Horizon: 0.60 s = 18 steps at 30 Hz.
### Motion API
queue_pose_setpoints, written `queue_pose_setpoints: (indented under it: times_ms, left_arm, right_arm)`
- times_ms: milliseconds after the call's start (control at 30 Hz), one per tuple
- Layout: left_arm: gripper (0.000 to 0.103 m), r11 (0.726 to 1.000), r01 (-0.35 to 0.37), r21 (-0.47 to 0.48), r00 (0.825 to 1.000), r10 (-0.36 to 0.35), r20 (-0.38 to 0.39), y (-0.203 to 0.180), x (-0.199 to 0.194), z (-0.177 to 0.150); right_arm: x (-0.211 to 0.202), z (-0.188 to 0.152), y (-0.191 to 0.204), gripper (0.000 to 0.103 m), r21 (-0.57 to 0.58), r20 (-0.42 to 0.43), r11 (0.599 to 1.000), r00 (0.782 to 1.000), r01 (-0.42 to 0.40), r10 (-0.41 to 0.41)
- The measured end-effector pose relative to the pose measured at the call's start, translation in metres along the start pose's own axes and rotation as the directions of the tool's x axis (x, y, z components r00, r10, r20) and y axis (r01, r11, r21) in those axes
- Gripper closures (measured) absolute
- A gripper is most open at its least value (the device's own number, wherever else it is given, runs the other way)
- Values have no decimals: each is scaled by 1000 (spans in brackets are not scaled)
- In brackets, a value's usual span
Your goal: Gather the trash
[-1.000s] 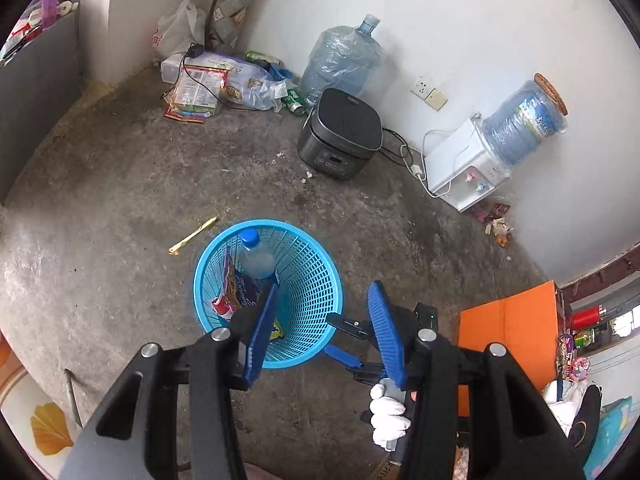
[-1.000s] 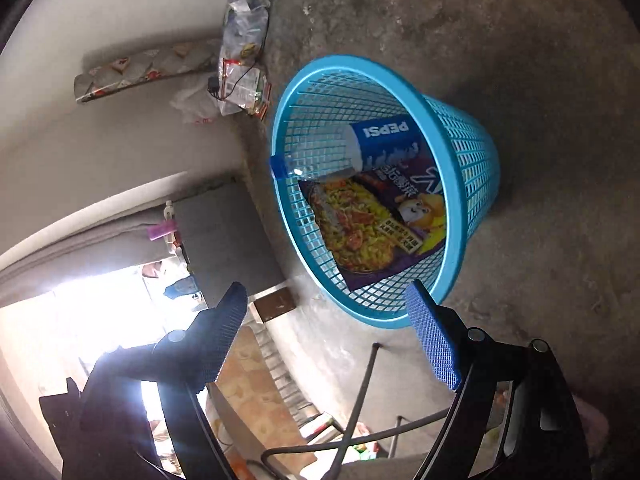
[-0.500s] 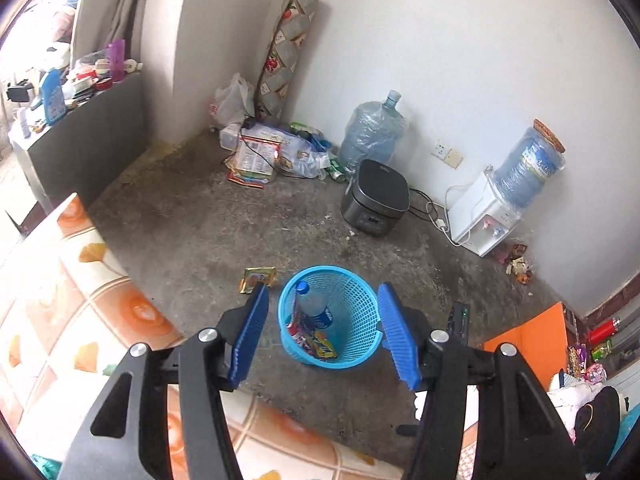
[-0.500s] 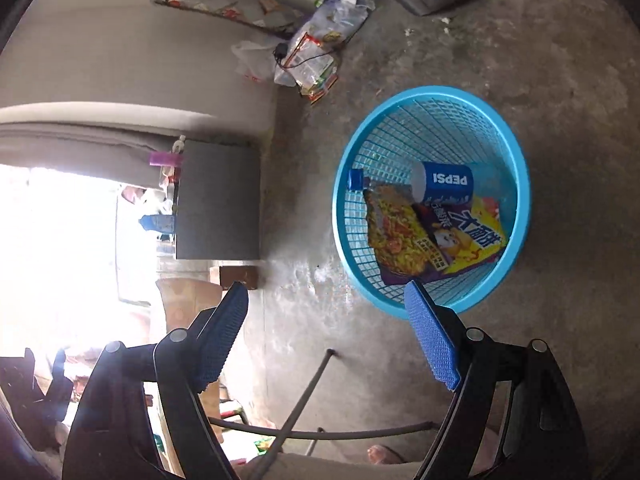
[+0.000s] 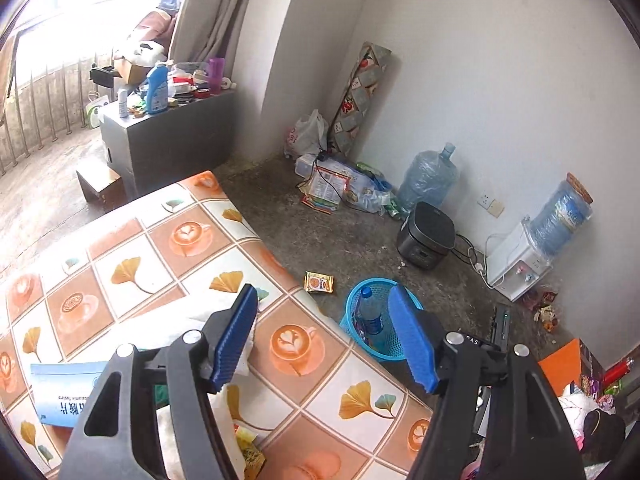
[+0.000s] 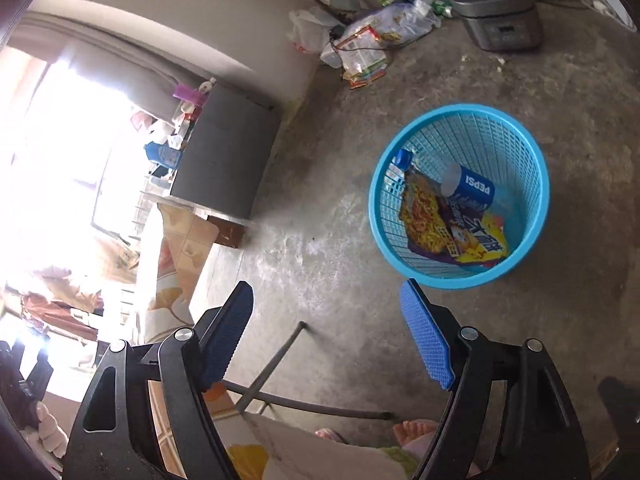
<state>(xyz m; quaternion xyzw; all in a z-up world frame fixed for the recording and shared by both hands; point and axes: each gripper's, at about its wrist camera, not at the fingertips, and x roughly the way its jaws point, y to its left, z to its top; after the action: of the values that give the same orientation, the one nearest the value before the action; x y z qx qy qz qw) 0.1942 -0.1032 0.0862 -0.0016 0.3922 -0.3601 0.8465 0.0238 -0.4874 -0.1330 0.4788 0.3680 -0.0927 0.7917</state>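
A blue mesh basket (image 6: 516,148) stands on the concrete floor and holds a Pepsi bottle (image 6: 468,188) and snack wrappers (image 6: 430,220). In the left wrist view the basket (image 5: 360,294) sits on the floor past the table edge, partly behind my right finger. A small yellow wrapper (image 5: 319,282) lies on the floor left of it. My left gripper (image 5: 322,338) is open and empty above the table. My right gripper (image 6: 326,334) is open and empty above the floor, left of and nearer than the basket. A blue packet (image 5: 60,394) and crumpled white paper (image 5: 192,432) lie on the table.
The table wears a patterned cloth (image 5: 168,248). A rice cooker (image 5: 426,236), a water jug (image 5: 428,178), a water dispenser (image 5: 520,264) and a pile of bags (image 5: 340,184) line the wall. A grey cabinet (image 5: 168,136) stands at the left. Metal chair legs (image 6: 280,360) cross below my right gripper.
My left gripper has risen and pulled back from above the basket to over the table. My right gripper has swung back from the basket, which now lies farther to its right.
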Motion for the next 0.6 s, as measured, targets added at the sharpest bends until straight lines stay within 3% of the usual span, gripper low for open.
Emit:
queue_pose_setpoints:
  times_ms: [200,333,433,600]
  left_arm:
    - [36,995,-71,-65,991,78,108,40,-64,-4]
    - [35,978,-160,-134,970,181,160,83,-103,-9]
    - [34,948,-250,-199,944,284,168,121,-120,-15]
    - [34,869,-337,-362,907,402,122,187,-135,-34]
  right_arm:
    - [17,29,69,34,-225,10,972,998,66,-66]
    - [73,63,101,37,-303,-57,951,995,66,-87]
    - [144,88,123,39,-428,-98,886,966,176,-239]
    - [277,122,116,41,-410,-245,883,904,230,-349]
